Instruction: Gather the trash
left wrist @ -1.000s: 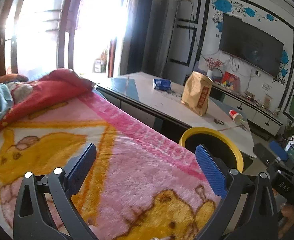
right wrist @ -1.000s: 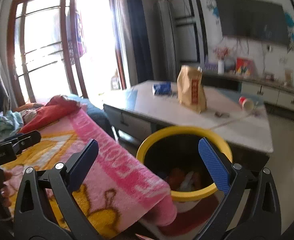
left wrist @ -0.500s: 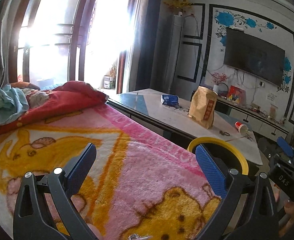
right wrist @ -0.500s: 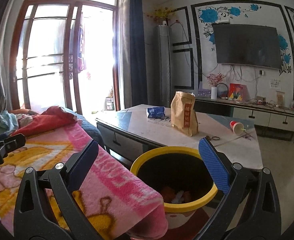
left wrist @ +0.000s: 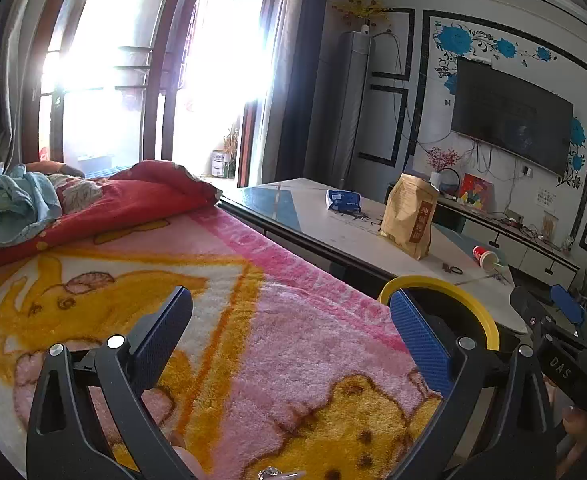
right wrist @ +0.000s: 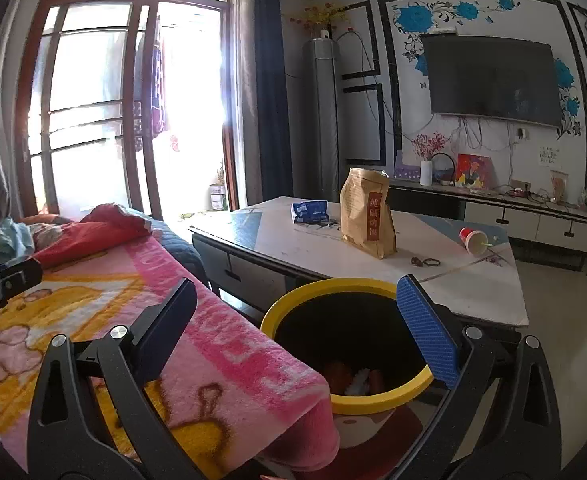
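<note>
Yellow-rimmed bin [right wrist: 345, 344] just beyond wide, empty right tongs [right wrist: 293, 320]; left tongs [left wrist: 289, 328] likewise wide.

This is a home living room. A flat television [right wrist: 491, 78] hangs on the wall at the upper right of the frame, ringed by blue flower decals [right wrist: 417, 18], above a low white cabinet [right wrist: 529, 222] strewn with small ornaments and cables. A tall standing air conditioner [right wrist: 320, 120] fills the corner beside dark curtains [right wrist: 267, 92] and a big glazed balcony door [right wrist: 133, 112] at the upper left. A low tabletop [right wrist: 445, 276] sits mid-frame, and a pink cartoon blanket [left wrist: 221, 320] with rumpled bedding [left wrist: 133, 196] covers a couch or bed at the lower left.
</note>
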A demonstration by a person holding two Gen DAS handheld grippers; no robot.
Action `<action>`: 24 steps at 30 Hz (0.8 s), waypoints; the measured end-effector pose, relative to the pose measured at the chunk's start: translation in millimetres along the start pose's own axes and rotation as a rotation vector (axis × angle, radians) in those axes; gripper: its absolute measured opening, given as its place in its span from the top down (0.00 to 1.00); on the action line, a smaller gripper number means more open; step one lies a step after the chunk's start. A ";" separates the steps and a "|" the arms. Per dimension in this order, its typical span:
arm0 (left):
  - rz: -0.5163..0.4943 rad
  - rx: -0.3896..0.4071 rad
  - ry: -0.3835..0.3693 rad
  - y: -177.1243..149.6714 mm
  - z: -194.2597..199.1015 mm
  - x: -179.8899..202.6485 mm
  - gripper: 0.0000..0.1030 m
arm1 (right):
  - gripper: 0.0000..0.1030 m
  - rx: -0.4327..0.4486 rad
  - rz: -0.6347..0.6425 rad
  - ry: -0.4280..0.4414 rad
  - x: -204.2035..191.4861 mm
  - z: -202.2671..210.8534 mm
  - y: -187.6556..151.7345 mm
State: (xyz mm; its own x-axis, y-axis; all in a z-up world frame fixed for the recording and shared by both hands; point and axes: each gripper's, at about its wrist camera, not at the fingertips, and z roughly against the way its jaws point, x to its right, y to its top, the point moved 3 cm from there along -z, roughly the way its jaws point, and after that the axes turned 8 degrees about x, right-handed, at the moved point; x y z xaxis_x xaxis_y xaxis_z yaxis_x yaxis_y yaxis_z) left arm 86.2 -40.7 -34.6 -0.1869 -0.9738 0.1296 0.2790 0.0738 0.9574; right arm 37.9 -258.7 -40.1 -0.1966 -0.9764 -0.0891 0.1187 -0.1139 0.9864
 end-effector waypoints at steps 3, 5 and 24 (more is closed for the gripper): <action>0.001 0.000 0.000 -0.1 0.0 0.3 0.06 | 0.11 0.002 0.000 0.000 0.1 0.1 0.3; 0.000 -0.001 0.000 -0.2 -0.2 0.3 0.06 | 0.11 0.004 0.001 0.001 0.1 -0.5 0.5; 0.001 0.000 -0.002 -1.2 0.3 1.1 0.06 | 0.11 0.014 0.007 0.000 0.6 2.7 3.6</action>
State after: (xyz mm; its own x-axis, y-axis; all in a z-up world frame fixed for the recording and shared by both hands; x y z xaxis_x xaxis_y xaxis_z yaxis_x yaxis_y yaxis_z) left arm 85.4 -41.8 -35.6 -0.1881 -0.9733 0.1313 0.2795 0.0751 0.9572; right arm 35.6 -259.2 -36.3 -0.1956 -0.9773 -0.0819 0.1065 -0.1042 0.9888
